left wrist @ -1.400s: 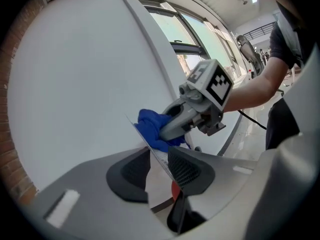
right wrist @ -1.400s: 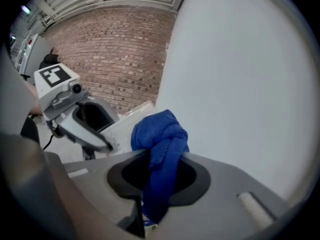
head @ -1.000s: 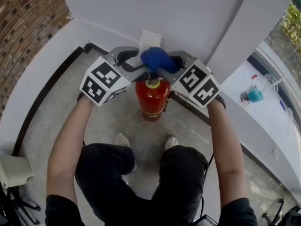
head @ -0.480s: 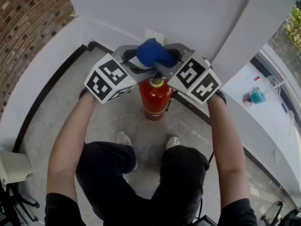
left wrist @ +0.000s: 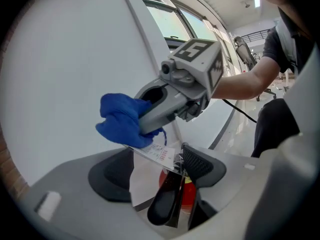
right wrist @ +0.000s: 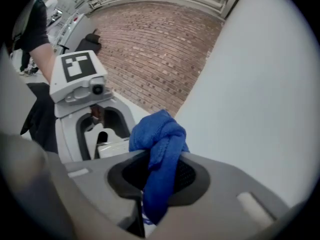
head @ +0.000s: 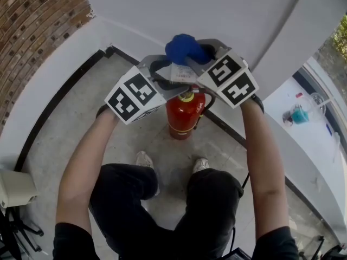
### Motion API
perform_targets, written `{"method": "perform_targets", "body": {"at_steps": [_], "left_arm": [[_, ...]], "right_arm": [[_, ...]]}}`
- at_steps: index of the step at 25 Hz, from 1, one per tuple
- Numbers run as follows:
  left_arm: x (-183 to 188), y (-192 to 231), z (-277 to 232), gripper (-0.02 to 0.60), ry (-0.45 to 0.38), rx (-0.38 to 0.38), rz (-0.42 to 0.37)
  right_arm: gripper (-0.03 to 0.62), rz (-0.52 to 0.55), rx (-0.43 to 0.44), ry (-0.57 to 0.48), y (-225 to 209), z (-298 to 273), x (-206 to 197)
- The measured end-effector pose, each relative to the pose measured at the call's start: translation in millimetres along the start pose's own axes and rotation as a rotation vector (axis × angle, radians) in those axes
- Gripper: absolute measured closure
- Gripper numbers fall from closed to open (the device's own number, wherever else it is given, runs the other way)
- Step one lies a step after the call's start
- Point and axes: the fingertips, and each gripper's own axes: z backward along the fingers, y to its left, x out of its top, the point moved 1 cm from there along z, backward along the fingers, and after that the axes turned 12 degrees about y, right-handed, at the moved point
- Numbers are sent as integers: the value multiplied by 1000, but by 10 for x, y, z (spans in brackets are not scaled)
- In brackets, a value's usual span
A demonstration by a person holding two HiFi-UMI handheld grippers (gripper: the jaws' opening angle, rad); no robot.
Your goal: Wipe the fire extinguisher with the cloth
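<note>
Left gripper jaws opened round extinguisher handle; right gripper raised cloth.

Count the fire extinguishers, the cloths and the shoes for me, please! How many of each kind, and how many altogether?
Fire extinguishers: 1
Cloths: 1
Shoes: 2
Total: 4

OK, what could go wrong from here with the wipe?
The left gripper has just been opening its jaws, and the black lever stands between them ungripped, so the fire extinguisher may tip when wiped. The cloth is a bunched wad in the right gripper and could catch the white tag.
</note>
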Motion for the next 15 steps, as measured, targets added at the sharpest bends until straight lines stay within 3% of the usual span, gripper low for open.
{"method": "perform_targets", "body": {"at_steps": [7, 11, 15], "left_arm": [[-26, -12, 60, 279, 14, 28, 13], [-110, 47, 171, 279, 23, 43, 91], [-246, 54, 286, 278, 39, 44, 152]], "right_arm": [[517, -179, -98, 58, -113, 186, -343], [517, -177, -41, 66, 231, 424, -445], [517, -119, 59, 173, 663, 373, -627]]}}
